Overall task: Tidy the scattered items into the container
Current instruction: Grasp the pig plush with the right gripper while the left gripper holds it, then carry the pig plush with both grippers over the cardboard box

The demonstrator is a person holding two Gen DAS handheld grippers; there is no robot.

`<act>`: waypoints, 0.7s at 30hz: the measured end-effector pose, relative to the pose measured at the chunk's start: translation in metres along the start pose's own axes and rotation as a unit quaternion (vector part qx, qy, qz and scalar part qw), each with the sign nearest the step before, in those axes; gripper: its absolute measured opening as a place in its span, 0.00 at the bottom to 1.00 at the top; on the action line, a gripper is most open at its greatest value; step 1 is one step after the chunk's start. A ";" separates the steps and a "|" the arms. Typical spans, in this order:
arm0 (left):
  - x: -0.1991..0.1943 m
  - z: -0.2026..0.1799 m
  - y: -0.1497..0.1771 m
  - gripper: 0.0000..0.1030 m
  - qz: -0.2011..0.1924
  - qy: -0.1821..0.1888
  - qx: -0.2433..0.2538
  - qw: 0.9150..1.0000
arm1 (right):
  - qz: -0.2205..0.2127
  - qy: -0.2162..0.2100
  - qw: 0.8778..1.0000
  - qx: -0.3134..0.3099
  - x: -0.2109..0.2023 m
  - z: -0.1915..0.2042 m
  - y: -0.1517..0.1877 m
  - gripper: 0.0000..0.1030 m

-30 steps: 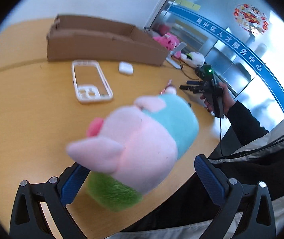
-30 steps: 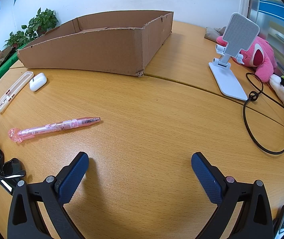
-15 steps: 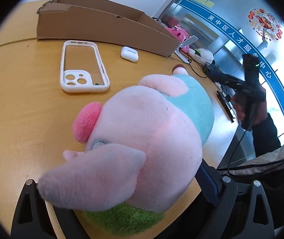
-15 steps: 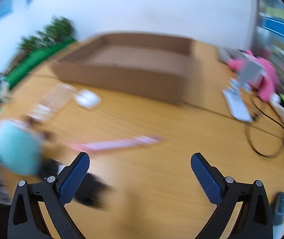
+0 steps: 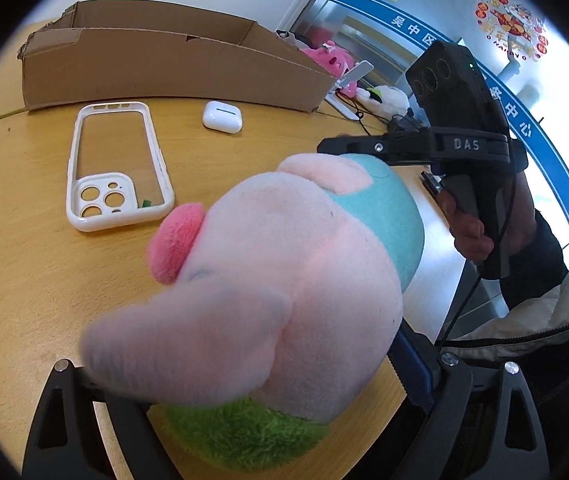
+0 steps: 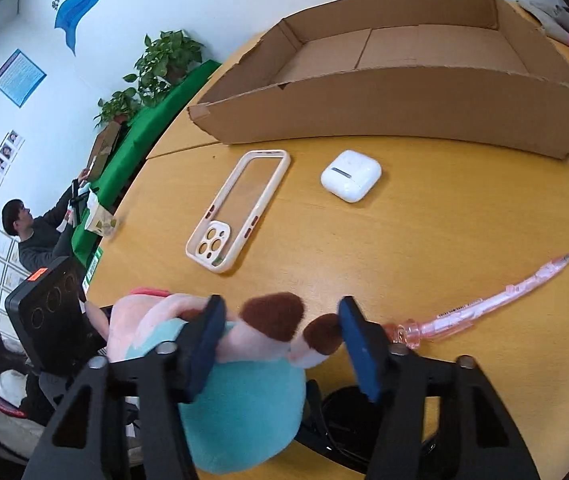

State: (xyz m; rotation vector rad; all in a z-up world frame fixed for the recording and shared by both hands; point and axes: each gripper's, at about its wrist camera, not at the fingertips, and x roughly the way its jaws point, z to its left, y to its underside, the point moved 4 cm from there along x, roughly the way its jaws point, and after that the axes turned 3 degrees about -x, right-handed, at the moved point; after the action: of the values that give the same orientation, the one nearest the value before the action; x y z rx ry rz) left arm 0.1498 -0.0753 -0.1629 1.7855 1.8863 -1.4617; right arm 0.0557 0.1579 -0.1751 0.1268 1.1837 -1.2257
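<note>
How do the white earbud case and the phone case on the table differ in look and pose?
The earbud case is a small, solid, rounded white block, closed; the phone case is a long, flat, open frame with a clear back and camera holes. The earbud case lies nearer the cardboard box; the phone case reaches further toward the plush toy. Both are whitish, rest flat on the wooden table, and sit outside the box.

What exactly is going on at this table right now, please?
A person with a gripper in each hand is tidying. The left gripper holds a plush toy, and the right gripper is closing around its feet. The phone case, earbud case and pen lie outside the empty cardboard box.
</note>
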 end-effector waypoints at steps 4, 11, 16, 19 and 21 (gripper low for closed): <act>-0.003 -0.006 -0.012 0.85 -0.010 0.005 0.005 1.000 | 0.006 0.012 1.000 -0.015 0.000 0.003 -0.007 0.17; -0.022 -0.015 -0.051 0.81 -0.043 0.007 0.017 0.999 | -0.042 0.011 0.999 -0.032 -0.030 0.007 -0.036 0.14; -0.042 -0.026 -0.104 0.81 -0.080 -0.013 0.061 0.995 | -0.088 0.032 0.993 -0.078 -0.060 0.020 -0.082 0.14; -0.056 -0.032 -0.142 0.81 -0.108 -0.021 0.087 0.990 | -0.124 0.044 0.985 -0.109 -0.084 0.031 -0.117 0.14; -0.065 -0.035 -0.166 0.81 -0.126 -0.022 0.098 0.987 | -0.145 0.051 0.980 -0.128 -0.098 0.039 -0.140 0.14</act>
State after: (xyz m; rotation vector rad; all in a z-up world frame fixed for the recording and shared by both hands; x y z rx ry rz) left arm 0.0460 -0.0626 -0.0145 1.6202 2.0707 -1.8136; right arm -0.0143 0.1400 -0.0154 -0.1835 1.4778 -1.3168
